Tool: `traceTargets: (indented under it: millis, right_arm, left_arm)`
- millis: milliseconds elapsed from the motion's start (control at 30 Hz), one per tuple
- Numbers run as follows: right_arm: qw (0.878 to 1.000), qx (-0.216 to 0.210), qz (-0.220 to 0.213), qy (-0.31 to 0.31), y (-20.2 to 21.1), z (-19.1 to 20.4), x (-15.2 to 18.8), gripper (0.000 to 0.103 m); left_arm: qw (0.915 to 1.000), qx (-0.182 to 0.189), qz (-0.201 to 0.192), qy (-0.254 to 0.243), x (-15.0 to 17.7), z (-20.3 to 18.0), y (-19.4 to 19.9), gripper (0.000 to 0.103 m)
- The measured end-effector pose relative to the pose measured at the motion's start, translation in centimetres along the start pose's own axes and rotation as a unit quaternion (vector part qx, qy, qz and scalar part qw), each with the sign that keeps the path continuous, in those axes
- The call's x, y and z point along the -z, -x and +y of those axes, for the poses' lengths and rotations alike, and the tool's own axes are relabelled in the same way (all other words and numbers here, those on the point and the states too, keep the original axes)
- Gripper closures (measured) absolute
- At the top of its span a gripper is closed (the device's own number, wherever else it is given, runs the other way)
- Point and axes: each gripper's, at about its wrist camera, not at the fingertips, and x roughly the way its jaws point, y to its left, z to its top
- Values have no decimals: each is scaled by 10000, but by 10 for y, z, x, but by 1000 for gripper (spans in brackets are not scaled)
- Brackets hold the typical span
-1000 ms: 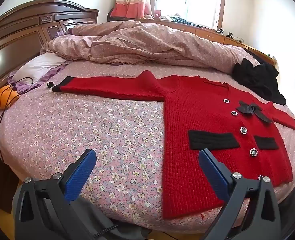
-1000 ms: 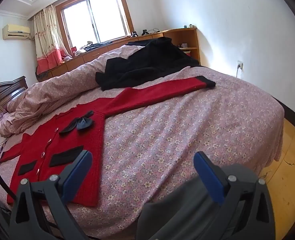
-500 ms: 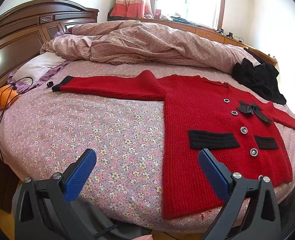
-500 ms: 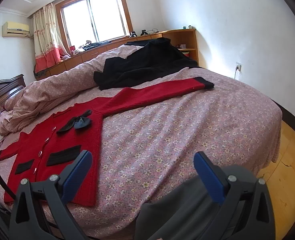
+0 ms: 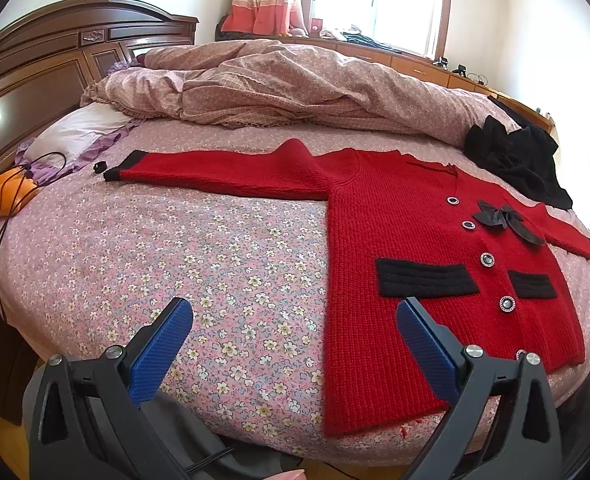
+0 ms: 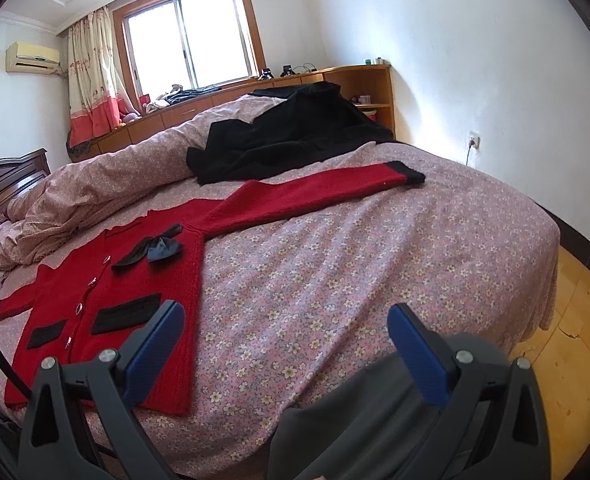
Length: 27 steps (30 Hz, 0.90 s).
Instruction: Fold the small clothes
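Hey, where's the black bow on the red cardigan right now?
The black bow sits on the red cardigan's chest, beside the button row and above its black pockets.

red cardigan (image 5: 395, 216) is coarse ribbed knit; bedsheet (image 5: 215, 264) matt floral cotton; headboard (image 5: 35, 80) glossy dark wood; gripper pads (image 5: 163, 344) textured blue rubber.

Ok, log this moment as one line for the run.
stage: pre-fold | red cardigan: flat on bed, sleeves spread | left claw: open, empty | right claw: open, empty
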Motion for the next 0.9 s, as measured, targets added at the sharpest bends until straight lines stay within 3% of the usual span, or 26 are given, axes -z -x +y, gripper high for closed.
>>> traceTargets:
  millis: [900]
  right_arm:
    - [10000,-39,-20,-66,1,-2,1,0]
  left_arm:
    - [10000,-34,23,5,0,1,-1,4]
